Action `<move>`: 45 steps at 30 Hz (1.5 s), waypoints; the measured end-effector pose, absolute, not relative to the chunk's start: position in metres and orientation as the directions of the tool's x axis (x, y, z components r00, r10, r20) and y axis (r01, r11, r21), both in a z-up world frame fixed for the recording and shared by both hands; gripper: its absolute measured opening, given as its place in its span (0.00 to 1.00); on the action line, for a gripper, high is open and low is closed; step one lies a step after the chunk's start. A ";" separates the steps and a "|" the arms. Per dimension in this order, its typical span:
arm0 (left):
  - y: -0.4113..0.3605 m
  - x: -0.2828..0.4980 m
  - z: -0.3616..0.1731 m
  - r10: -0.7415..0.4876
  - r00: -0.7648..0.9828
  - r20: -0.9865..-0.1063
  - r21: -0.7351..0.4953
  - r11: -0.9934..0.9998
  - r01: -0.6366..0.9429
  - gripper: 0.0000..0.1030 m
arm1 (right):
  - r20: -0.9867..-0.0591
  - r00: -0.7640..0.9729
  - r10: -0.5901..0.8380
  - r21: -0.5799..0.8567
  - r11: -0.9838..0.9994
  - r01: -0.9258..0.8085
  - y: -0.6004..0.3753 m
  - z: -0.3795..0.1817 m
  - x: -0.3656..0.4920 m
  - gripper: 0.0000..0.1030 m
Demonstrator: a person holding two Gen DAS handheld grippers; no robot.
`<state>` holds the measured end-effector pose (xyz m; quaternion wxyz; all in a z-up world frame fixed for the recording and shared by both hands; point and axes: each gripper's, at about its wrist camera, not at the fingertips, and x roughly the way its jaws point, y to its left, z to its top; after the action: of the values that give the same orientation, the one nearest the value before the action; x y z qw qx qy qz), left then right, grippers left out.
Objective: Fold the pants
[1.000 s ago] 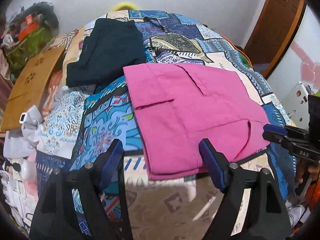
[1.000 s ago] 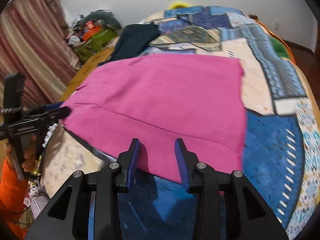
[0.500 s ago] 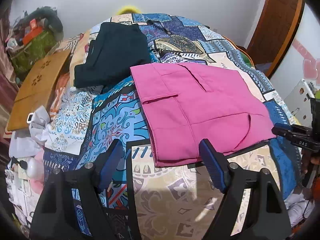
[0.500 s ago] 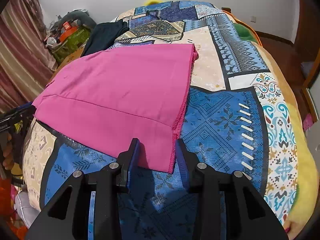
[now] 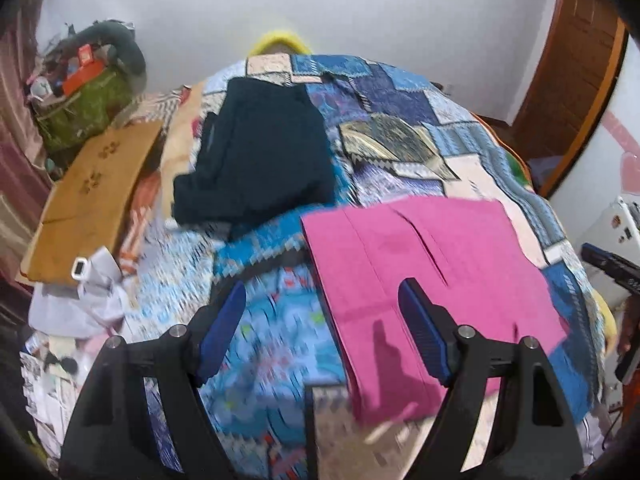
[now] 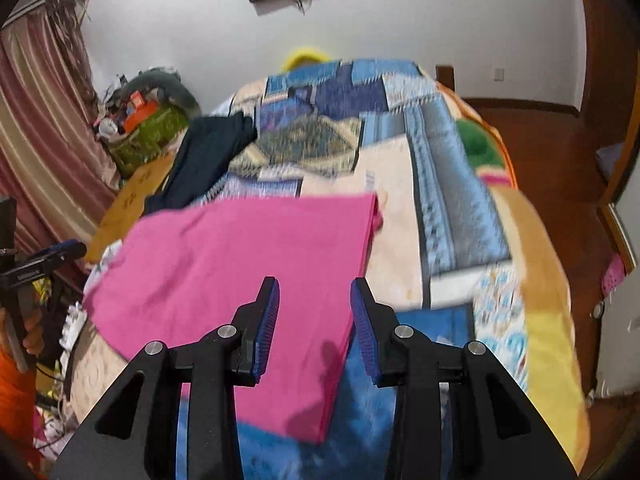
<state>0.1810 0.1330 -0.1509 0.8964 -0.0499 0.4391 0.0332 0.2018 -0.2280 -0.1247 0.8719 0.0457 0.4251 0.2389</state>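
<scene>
The pink pants (image 5: 432, 280) lie folded flat on the patterned bedspread (image 5: 272, 340); they also show in the right wrist view (image 6: 240, 272). My left gripper (image 5: 324, 328) is open and empty, raised over the pants' left edge. My right gripper (image 6: 314, 320) is open and empty, above the pants' near right edge. The right gripper shows at the right edge of the left wrist view (image 5: 612, 268). The left gripper shows at the left edge of the right wrist view (image 6: 40, 260).
Dark folded clothing (image 5: 256, 160) lies farther back on the bed. A brown board (image 5: 92, 200) and a cluttered green bag (image 5: 80, 108) sit at the left. A wooden door (image 5: 576, 72) stands at the right. White items (image 5: 92, 292) lie at the bed's left edge.
Both grippers have lifted and pulled back from the pants, tilting upward so more wall shows. The pants stay flat on the bed.
</scene>
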 end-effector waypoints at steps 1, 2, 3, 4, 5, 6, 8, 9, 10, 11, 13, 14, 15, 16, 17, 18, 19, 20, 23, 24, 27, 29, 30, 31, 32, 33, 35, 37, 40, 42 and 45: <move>0.136 0.189 -0.151 0.022 0.611 -0.791 -0.057 0.992 -0.110 0.77 | -0.715 0.531 0.455 0.279 0.882 -0.379 -0.227 -0.123 0.207 0.33; 0.138 0.196 -0.152 0.021 0.609 -0.793 -0.060 0.992 -0.113 0.77 | -0.709 0.540 0.454 0.275 0.883 -0.381 -0.226 -0.120 0.214 0.33; 0.141 0.204 -0.154 0.012 0.604 -0.797 -0.072 0.991 -0.115 0.77 | -0.706 0.545 0.452 0.271 0.884 -0.382 -0.226 -0.119 0.220 0.34; 0.144 0.211 -0.157 0.000 0.598 -0.801 -0.088 0.989 -0.117 0.77 | -0.703 0.552 0.449 0.266 0.885 -0.382 -0.225 -0.119 0.226 0.34; 0.147 0.217 -0.159 -0.010 0.593 -0.805 -0.100 0.988 -0.120 0.77 | -0.702 0.554 0.447 0.262 0.886 -0.382 -0.225 -0.119 0.231 0.36; 0.151 0.226 -0.164 -0.025 0.582 -0.813 -0.121 0.985 -0.127 0.77 | -0.703 0.556 0.444 0.258 0.887 -0.382 -0.223 -0.121 0.239 0.37; 0.154 0.240 -0.172 -0.040 0.566 -0.824 -0.142 0.980 -0.137 0.77 | -0.710 0.552 0.437 0.254 0.890 -0.379 -0.220 -0.126 0.254 0.38; 0.155 0.246 -0.176 -0.044 0.558 -0.828 -0.148 0.979 -0.143 0.77 | -0.715 0.547 0.436 0.253 0.890 -0.378 -0.219 -0.130 0.260 0.38; 0.157 0.253 -0.182 -0.049 0.547 -0.835 -0.155 0.977 -0.150 0.77 | -0.723 0.537 0.434 0.254 0.891 -0.377 -0.216 -0.137 0.270 0.38; 0.159 0.259 -0.187 -0.052 0.538 -0.841 -0.159 0.975 -0.155 0.77 | -0.731 0.526 0.434 0.257 0.890 -0.377 -0.216 -0.142 0.278 0.38; 0.161 0.270 -0.198 -0.061 0.517 -0.854 -0.171 0.971 -0.167 0.77 | -0.751 0.498 0.433 0.269 0.890 -0.369 -0.212 -0.155 0.294 0.38; 0.162 0.275 -0.203 -0.066 0.507 -0.860 -0.176 0.969 -0.172 0.77 | -0.765 0.475 0.434 0.278 0.889 -0.365 -0.209 -0.164 0.304 0.38; 0.163 0.280 -0.209 -0.077 0.494 -0.866 -0.187 0.966 -0.177 0.76 | -0.776 0.446 0.446 0.299 0.883 -0.363 -0.207 -0.173 0.313 0.38; 0.164 0.284 -0.214 -0.092 0.483 -0.871 -0.200 0.963 -0.178 0.74 | -0.785 0.418 0.458 0.320 0.877 -0.359 -0.207 -0.179 0.321 0.38; 0.166 0.288 -0.219 -0.114 0.471 -0.875 -0.219 0.960 -0.175 0.72 | -0.798 0.384 0.465 0.339 0.873 -0.352 -0.205 -0.188 0.330 0.38; 0.167 0.290 -0.223 -0.144 0.460 -0.876 -0.246 0.954 -0.170 0.69 | -0.807 0.367 0.462 0.343 0.874 -0.345 -0.204 -0.196 0.337 0.38; 0.169 0.294 -0.229 -0.190 0.447 -0.874 -0.291 0.942 -0.169 0.65 | -0.813 0.362 0.456 0.339 0.876 -0.342 -0.202 -0.200 0.341 0.38; 0.171 0.295 -0.232 -0.217 0.439 -0.872 -0.318 0.933 -0.171 0.63 | -0.822 0.354 0.447 0.332 0.880 -0.339 -0.200 -0.206 0.347 0.38; 0.172 0.299 -0.240 -0.296 0.418 -0.859 -0.391 0.906 -0.163 0.47 | -0.832 0.336 0.441 0.329 0.881 -0.341 -0.195 -0.219 0.355 0.38; 0.172 0.299 -0.241 -0.298 0.421 -0.857 -0.396 0.903 -0.166 0.46 | -0.834 0.325 0.446 0.329 0.875 -0.355 -0.192 -0.222 0.356 0.37; 0.171 0.298 -0.240 -0.301 0.434 -0.849 -0.403 0.901 -0.163 0.38 | -0.851 0.307 0.425 0.278 0.862 -0.424 -0.178 -0.227 0.353 0.22; 0.168 0.296 -0.237 -0.283 0.445 -0.850 -0.383 0.911 -0.154 0.34 | -0.864 0.336 0.375 0.195 0.865 -0.463 -0.169 -0.228 0.347 0.20; 0.164 0.295 -0.235 -0.257 0.450 -0.855 -0.354 0.924 -0.143 0.31 | -0.867 0.345 0.361 0.172 0.864 -0.472 -0.166 -0.228 0.345 0.15; 0.161 0.293 -0.233 -0.223 0.458 -0.861 -0.315 0.939 -0.135 0.30 | -0.870 0.352 0.344 0.151 0.867 -0.475 -0.165 -0.227 0.344 0.13; 0.156 0.292 -0.231 -0.186 0.464 -0.866 -0.273 0.954 -0.127 0.30 | -0.872 0.355 0.337 0.142 0.868 -0.476 -0.166 -0.228 0.343 0.12; 0.151 0.290 -0.229 -0.146 0.471 -0.870 -0.227 0.967 -0.118 0.30 | -0.872 0.355 0.336 0.140 0.868 -0.477 -0.166 -0.228 0.343 0.11; 0.140 0.286 -0.227 -0.064 0.485 -0.872 -0.130 0.986 -0.105 0.30 | -0.874 0.355 0.331 0.136 0.869 -0.475 -0.167 -0.230 0.343 0.10; 0.136 0.285 -0.229 -0.025 0.487 -0.873 -0.084 0.992 -0.099 0.31 | -0.876 0.360 0.320 0.125 0.873 -0.472 -0.165 -0.231 0.341 0.10; 0.134 0.285 -0.227 0.007 0.487 -0.873 -0.045 0.994 -0.096 0.33 | -0.880 0.373 0.294 0.090 0.875 -0.476 -0.159 -0.232 0.341 0.10; 0.134 0.282 -0.223 0.026 0.491 -0.871 -0.023 0.995 -0.094 0.37 | -0.882 0.370 0.292 0.092 0.876 -0.472 -0.158 -0.231 0.344 0.10; 0.132 0.275 -0.212 0.079 0.501 -0.862 0.041 0.995 -0.086 0.39 | -0.882 0.365 0.300 0.113 0.884 -0.454 -0.162 -0.224 0.345 0.11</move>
<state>0.2753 0.1319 -0.2119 0.8664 -0.0035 0.4971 0.0475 0.3451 -0.1620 -0.2239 0.8227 -0.0749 0.5149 0.2290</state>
